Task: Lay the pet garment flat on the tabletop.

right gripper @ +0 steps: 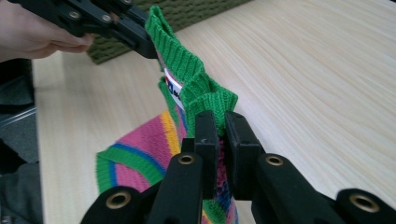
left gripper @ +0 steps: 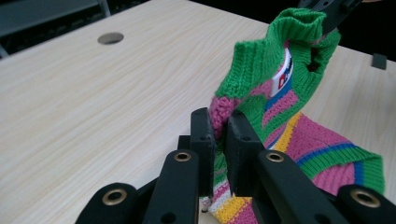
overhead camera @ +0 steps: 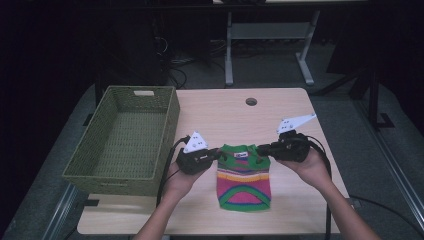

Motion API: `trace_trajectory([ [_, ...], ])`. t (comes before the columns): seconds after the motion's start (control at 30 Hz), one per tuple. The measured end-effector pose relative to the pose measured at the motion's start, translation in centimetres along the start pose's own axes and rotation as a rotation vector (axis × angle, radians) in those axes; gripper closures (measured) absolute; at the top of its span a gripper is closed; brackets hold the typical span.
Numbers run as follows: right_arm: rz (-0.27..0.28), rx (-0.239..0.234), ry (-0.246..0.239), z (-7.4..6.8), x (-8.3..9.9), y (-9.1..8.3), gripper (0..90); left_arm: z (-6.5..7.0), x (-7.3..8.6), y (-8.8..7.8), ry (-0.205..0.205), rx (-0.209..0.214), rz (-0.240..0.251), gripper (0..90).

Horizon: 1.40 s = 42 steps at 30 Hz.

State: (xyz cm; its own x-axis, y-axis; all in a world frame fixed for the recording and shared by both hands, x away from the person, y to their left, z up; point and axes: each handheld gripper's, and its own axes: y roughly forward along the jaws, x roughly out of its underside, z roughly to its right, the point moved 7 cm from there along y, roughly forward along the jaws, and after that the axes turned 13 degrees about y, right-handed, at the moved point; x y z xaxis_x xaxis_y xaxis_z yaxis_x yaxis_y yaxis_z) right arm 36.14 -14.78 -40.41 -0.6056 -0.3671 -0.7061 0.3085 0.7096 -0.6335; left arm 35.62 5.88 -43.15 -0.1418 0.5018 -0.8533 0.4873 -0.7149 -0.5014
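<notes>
**Striped knit sweater held by both shoulders over a light wooden table**

A light wooden table (overhead camera: 210,107) stands in a dim room, with a green woven basket (overhead camera: 125,137) on its left part. Near the front edge, a small knitted sweater (overhead camera: 244,176) in green, pink, yellow and blue stripes is held up at its top, its hem lying on the tabletop. The left gripper (overhead camera: 218,155) is clamped on the sweater's left shoulder; its own view shows the jaws pressing pink and green knit between them. The right gripper (overhead camera: 261,148) is clamped on the right shoulder, at the green ribbed edge. A white label (left gripper: 286,70) shows inside the collar.
</notes>
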Motion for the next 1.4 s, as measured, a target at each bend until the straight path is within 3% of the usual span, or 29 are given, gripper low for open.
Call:
trace_trajectory([
  [0.37, 0.025, 0.054, 0.054, 2.7, -0.4, 1.1, 84.2, -1.3, 0.1, 1.7, -0.063, -0.018, 0.013, 82.0],
  [0.47, 0.056, 0.095, 0.078, 3.8, -0.7, 1.7, 82.5, -2.5, -0.1, 2.9, -0.083, -0.064, 0.011, 75.0],
  [0.53, 0.117, 0.160, 0.136, 5.5, -1.7, 2.1, 62.6, -3.5, -0.3, 3.6, -0.113, -0.105, -0.001, 53.7],
  [0.57, 0.124, 0.188, 0.182, 6.7, -2.3, 2.4, 57.5, -3.8, -0.3, 3.8, -0.127, -0.104, 0.005, 48.4],
  [0.67, 0.119, 0.158, 0.246, 8.0, -2.9, 2.9, 50.0, -4.3, -0.2, 4.1, -0.136, -0.110, 0.005, 42.6],
  [0.77, 0.084, 0.145, 0.243, 8.3, -2.5, 3.3, 45.8, -4.0, 0.1, 4.2, -0.123, -0.095, -0.013, 41.3],
  [0.83, 0.044, 0.147, 0.235, 8.3, -1.9, 3.5, 44.5, -3.7, 0.3, 4.2, -0.122, -0.078, -0.016, 41.4],
  [0.93, 0.030, 0.119, 0.235, 8.1, -0.9, 3.4, 45.0, -3.1, 0.6, 4.2, -0.120, -0.052, -0.019, 42.1],
  [1.1, -0.035, 0.115, 0.212, 7.4, 1.2, 3.5, 50.8, -2.0, 1.3, 4.3, -0.114, -0.008, -0.028, 48.8],
  [1.27, -0.073, 0.094, 0.189, 6.6, 2.7, 3.5, 59.7, -1.0, 2.0, 4.4, -0.096, 0.071, -0.065, 64.7],
  [1.4, -0.111, 0.090, 0.168, 5.7, 3.8, 3.6, 75.5, -0.1, 2.4, 4.6, -0.036, 0.103, -0.126, 80.8],
])
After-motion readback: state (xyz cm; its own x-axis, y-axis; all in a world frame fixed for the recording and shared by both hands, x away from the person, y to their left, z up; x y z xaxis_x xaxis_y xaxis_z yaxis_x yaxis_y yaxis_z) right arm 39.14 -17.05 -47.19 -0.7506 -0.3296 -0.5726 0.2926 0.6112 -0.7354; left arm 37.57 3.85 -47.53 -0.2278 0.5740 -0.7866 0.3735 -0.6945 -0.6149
